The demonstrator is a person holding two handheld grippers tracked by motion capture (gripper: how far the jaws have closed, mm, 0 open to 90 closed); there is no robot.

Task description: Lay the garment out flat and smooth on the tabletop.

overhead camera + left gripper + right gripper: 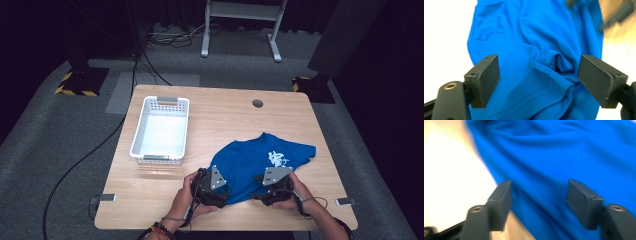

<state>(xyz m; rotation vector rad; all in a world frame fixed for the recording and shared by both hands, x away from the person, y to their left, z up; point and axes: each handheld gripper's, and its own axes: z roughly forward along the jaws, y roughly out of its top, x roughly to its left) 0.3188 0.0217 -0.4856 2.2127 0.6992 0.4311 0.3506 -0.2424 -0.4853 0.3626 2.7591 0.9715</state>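
A blue T-shirt [255,162] with a white print lies crumpled on the wooden table [225,107], right of centre near the front. My left gripper [220,194] sits at the shirt's near left edge. In the left gripper view it [539,77] stands open, its jaws wide apart over a bunched fold and hem of the blue shirt [529,37]. My right gripper [262,192] is at the shirt's near right edge. In the blurred right gripper view it [539,200] is open, jaws straddling the shirt's [564,152] edge, with bare table to the left.
A white plastic basket [137,132] stands empty on the table's left half. A round cable hole [257,103] is near the far edge. Metal clips [107,197] [345,201] sit at the front corners. Cables run over the grey floor beyond.
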